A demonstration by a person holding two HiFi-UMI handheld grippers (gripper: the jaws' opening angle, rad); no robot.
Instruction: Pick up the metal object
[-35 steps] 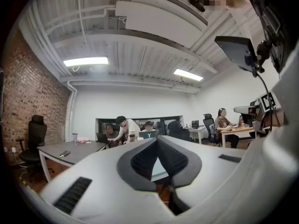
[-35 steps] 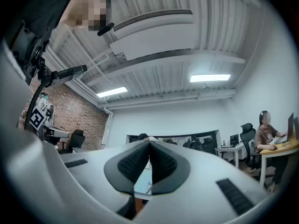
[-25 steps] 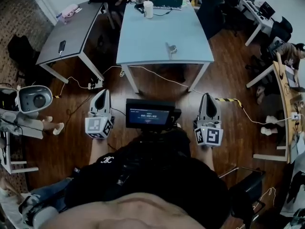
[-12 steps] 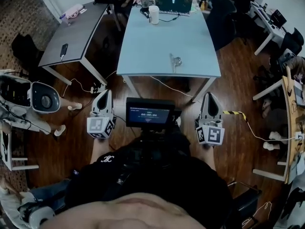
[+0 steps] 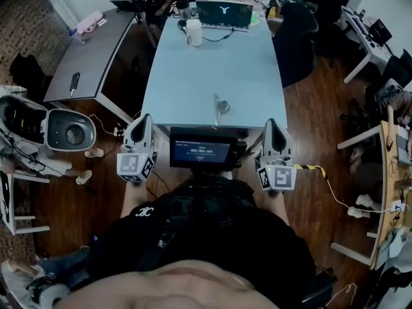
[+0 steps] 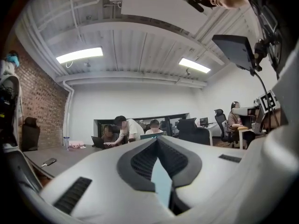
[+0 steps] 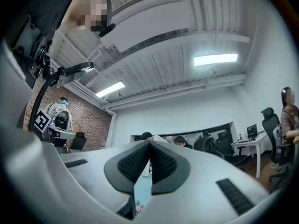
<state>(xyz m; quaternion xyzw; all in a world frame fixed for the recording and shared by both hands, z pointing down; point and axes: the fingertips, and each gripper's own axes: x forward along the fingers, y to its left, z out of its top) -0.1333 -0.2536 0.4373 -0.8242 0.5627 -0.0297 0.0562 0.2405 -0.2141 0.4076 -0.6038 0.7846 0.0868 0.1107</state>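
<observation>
Clearly — Y-logo laptop [image 5: 223, 13], metal object [image 5: 221, 106] on table [image 5: 212, 63]

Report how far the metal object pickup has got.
Done: only the approach. Both grippers are held by the near edge of the table. In hand: nothing. The left gripper and right gripper have their fingers together and are empty. Left: open one, reach the metal object lying untouched on the table just ahead, close on it, lift.

metal object [image 5: 221, 106]: 1 | tools [image 5: 145, 120]: 2 | cup [image 5: 194, 33]: 1 | laptops [image 5: 223, 15]: 2 | phone [image 5: 74, 81]: 1 | pink pouch [image 5: 90, 23]: 1
</observation>
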